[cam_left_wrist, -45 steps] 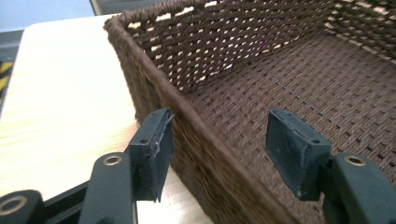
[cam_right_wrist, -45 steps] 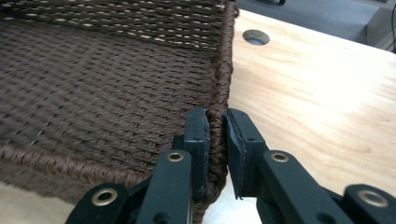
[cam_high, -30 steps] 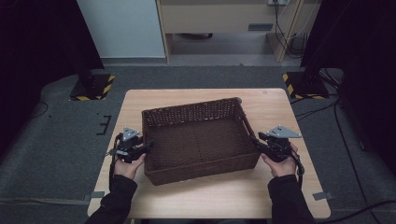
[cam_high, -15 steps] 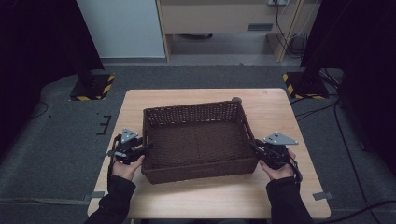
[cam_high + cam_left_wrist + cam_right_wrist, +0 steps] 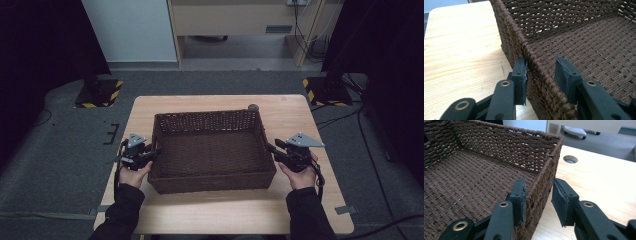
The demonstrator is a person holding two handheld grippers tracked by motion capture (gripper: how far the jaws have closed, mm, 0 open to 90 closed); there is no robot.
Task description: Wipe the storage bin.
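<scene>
A dark brown woven basket (image 5: 207,120) lies empty in the middle of the wooden table (image 5: 300,120). My left gripper (image 5: 156,151) straddles the rim of its left wall. In the left gripper view (image 5: 541,70) the outer pad lies against the basket (image 5: 574,37) wall and the inner pad stands off the rim; the jaws have just been closing. My right gripper (image 5: 270,148) straddles the right wall. In the right gripper view (image 5: 539,192) the inner pad is near the basket (image 5: 474,175) wall and the outer pad stands apart; these jaws have just been opening.
A round cable hole (image 5: 253,107) sits in the table just behind the basket's far right corner. Bare wood runs along the front edge (image 5: 215,215). Yellow-and-black stand bases (image 5: 100,94) (image 5: 327,90) rest on the floor behind the table.
The basket has turned from a skewed position to lie square with the table's edges. Both hands stay at its side walls.
</scene>
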